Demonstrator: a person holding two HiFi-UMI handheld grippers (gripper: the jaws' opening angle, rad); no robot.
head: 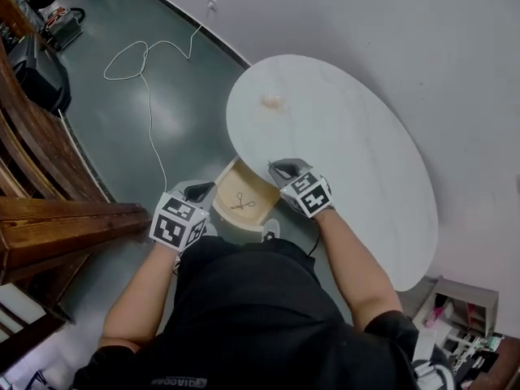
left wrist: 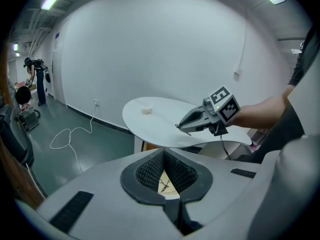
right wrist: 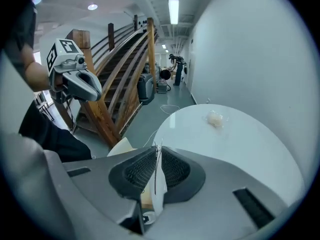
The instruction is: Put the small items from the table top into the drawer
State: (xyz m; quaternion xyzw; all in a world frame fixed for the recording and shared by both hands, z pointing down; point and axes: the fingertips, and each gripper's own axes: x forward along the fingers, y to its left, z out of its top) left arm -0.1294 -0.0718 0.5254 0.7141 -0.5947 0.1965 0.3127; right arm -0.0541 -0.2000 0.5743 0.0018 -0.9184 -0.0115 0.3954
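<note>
**Right tool pinching a thin metal item at the tabletop edge, drawer open beside it**

My right tool [head: 275, 167] is closed on a thin metal item [right wrist: 155, 164], which stands upright between its nearly meeting tips and pokes just past them. This tool sits over the near edge of the round white tabletop [head: 349, 145]. The open drawer [head: 253, 187] lies just beside it, at about 8 o'clock. A small dark wiry item [head: 242, 204] lies on the drawer floor. A whitish lump [head: 272, 100] rests on the tabletop at 12 o'clock from the right tool, well apart from it. My left tool [head: 205, 190], at the drawer's 9 o'clock, has its tips pressed together with nothing between them. The wiry item shows through the gap behind those tips.
</note>
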